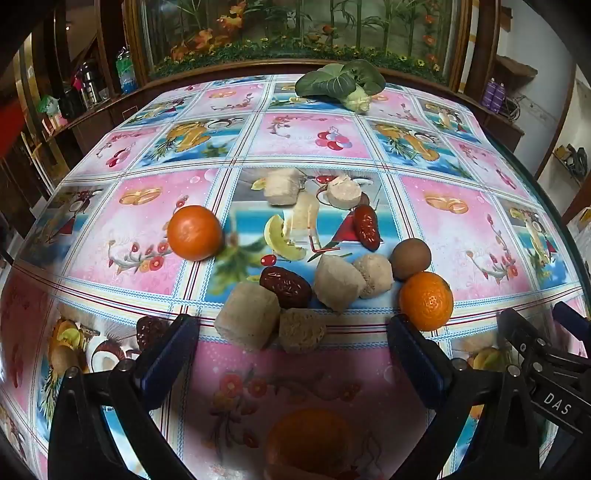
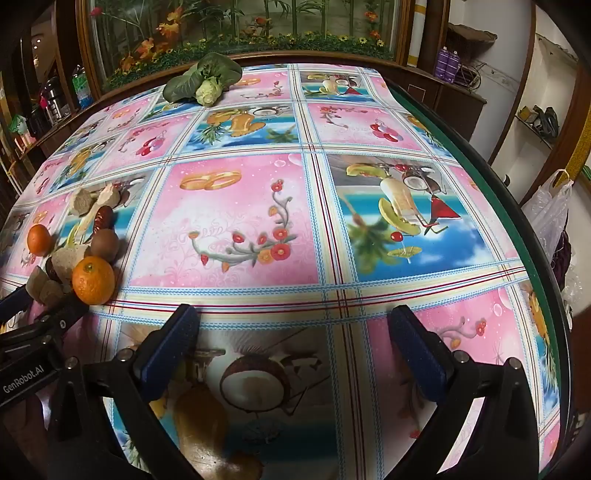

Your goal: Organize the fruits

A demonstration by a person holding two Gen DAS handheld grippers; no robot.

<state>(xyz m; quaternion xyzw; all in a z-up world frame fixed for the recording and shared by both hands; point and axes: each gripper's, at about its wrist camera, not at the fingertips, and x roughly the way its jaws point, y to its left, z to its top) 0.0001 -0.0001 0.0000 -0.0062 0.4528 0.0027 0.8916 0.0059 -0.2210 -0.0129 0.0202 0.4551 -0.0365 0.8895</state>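
A leafy green vegetable (image 1: 341,84) is laid at the far edge of the patterned tablecloth (image 2: 236,206); behind it, a flower display (image 1: 295,33) is seen.

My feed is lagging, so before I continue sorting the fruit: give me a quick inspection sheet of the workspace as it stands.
Surface: table under a glossy fruit-print cloth, level, no spills seen.
Job's things: near orange, far orange, brown round fruit, red dates and beige chunks, loosely clustered; some touch.
Clutter: leafy green vegetable at the far edge.
Grippers: left hand-held gripper open, empty, facing the cluster; right hand-held gripper open, empty, over bare cloth.
Cables: a tangle on the right shelf; none on the table.
Surroundings: plant display behind, shelves with bottles, plastic bag at right.
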